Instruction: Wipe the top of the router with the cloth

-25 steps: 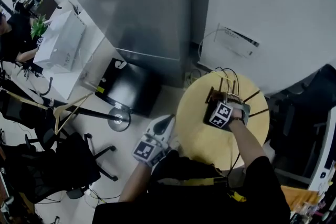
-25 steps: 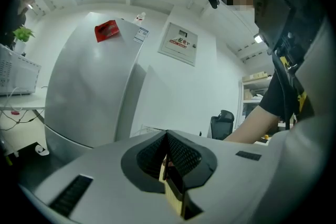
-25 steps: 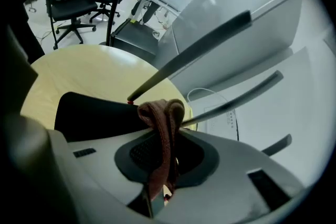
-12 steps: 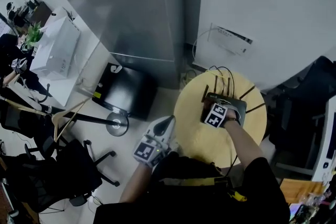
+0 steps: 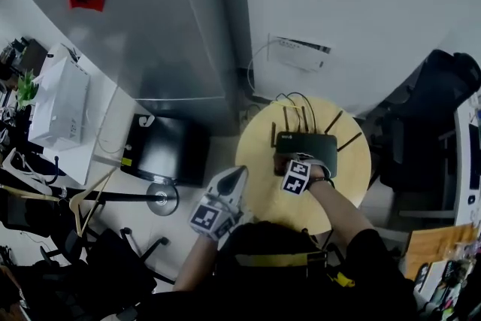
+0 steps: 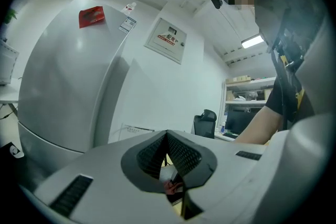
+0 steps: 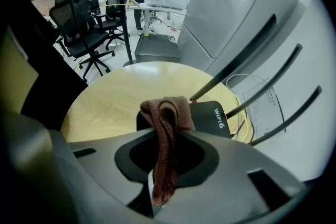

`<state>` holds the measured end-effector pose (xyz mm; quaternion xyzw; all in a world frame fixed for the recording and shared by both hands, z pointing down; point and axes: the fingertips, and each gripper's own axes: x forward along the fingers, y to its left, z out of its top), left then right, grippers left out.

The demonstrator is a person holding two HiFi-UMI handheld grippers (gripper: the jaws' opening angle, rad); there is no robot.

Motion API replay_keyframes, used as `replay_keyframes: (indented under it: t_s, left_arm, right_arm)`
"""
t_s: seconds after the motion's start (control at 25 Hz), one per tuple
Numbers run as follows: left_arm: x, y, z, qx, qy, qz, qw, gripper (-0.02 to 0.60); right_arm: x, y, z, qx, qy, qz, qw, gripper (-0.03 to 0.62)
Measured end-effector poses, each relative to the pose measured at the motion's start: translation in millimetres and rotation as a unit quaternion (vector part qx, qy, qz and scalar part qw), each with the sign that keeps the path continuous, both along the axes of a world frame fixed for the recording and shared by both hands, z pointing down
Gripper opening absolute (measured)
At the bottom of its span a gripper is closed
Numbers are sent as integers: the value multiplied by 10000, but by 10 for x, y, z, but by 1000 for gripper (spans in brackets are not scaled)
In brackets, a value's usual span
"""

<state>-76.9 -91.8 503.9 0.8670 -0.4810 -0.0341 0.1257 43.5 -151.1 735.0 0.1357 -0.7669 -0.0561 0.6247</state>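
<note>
A black router [image 5: 307,144] with several upright antennas sits on a round pale-wood table [image 5: 263,184]. In the right gripper view its top [image 7: 212,115] carries white print. My right gripper [image 5: 289,164] is shut on a brown cloth [image 7: 165,128], whose bunched end rests at the router's near left edge. My left gripper [image 5: 231,180] hangs off the table's left side, jaws shut, with nothing held between them [image 6: 168,157].
A grey fridge [image 5: 158,26] and a white wall stand behind the table. A black box [image 5: 161,150] and a stand base [image 5: 161,197] lie on the floor at the left. Office chairs [image 7: 86,23] and a person at a desk are farther left. Cables [image 5: 297,103] trail behind the router.
My right gripper with the cloth has slid from the router's middle toward its near left edge. The head view has shifted, moving the table left. The left gripper has stayed put.
</note>
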Motion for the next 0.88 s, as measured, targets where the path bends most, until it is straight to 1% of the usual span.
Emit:
replay_keyframes:
  t_s: [0.08, 0.28, 0.4, 0.56, 0.68, 0.8, 0.88]
  left_arm:
    - [59, -53, -38, 120, 63, 102, 9999, -6]
    - [204, -140, -53, 78, 38, 438, 9990, -6]
    - [280, -193, -73, 157, 33, 589, 9981, -6]
    - [375, -184, -57, 43, -62, 822, 9966, -6]
    - [399, -197, -53, 45, -71, 851, 9963, -6]
    - [415, -218, -63, 81, -23, 835, 9965, -6]
    - [418, -251, -67, 153, 26, 771, 9969, -6]
  right_arm:
    - [-1, 75, 3, -18, -22, 1, 10000, 63]
    - [6, 227, 0, -151, -135, 49, 9998, 63]
    - [15, 321, -1, -280, -183, 13, 9994, 63]
    - [50, 436, 3, -489, -194, -64, 9986, 63]
    - [80, 492, 9, -679, -210, -181, 9973, 63]
    - [109, 515, -10, -855, -278, -199, 9958, 63]
    - [129, 496, -72, -883, -356, -228, 9952, 63]
